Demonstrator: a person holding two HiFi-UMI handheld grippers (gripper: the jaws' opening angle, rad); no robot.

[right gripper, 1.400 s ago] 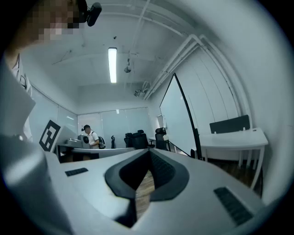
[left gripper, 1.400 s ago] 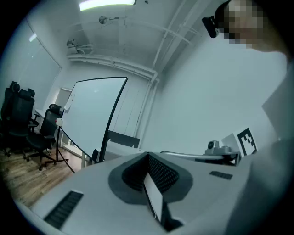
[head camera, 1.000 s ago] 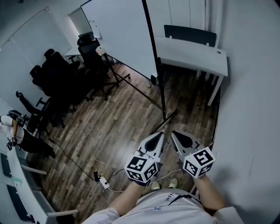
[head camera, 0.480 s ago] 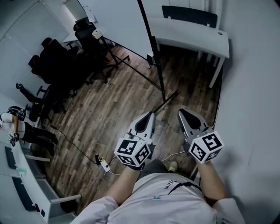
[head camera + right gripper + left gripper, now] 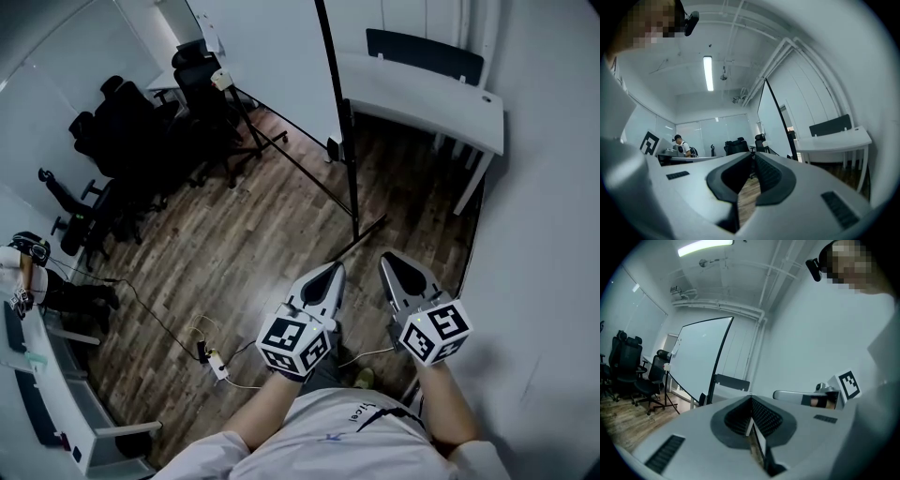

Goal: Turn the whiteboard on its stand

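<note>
Left claw (image 5: 332, 272) and right claw (image 5: 388, 262), both closed empty, point at the upright whiteboard (image 5: 272, 56), edge-on.

No legible words or numbers anywhere.
Only black-and-white square marker patterns, not letters, on the white cube (image 5: 293, 345) of the left gripper (image 5: 335, 270) and the white cube (image 5: 436, 330) of the right gripper (image 5: 387, 261) — small dark print on the person's pale grey shirt (image 5: 328, 441) too blurred to read.

The pale grey left gripper (image 5: 335, 269) and right gripper (image 5: 385, 259) each bear a black-and-white marker cube (image 5: 295, 345); the shirt (image 5: 347, 441) is white.
</note>
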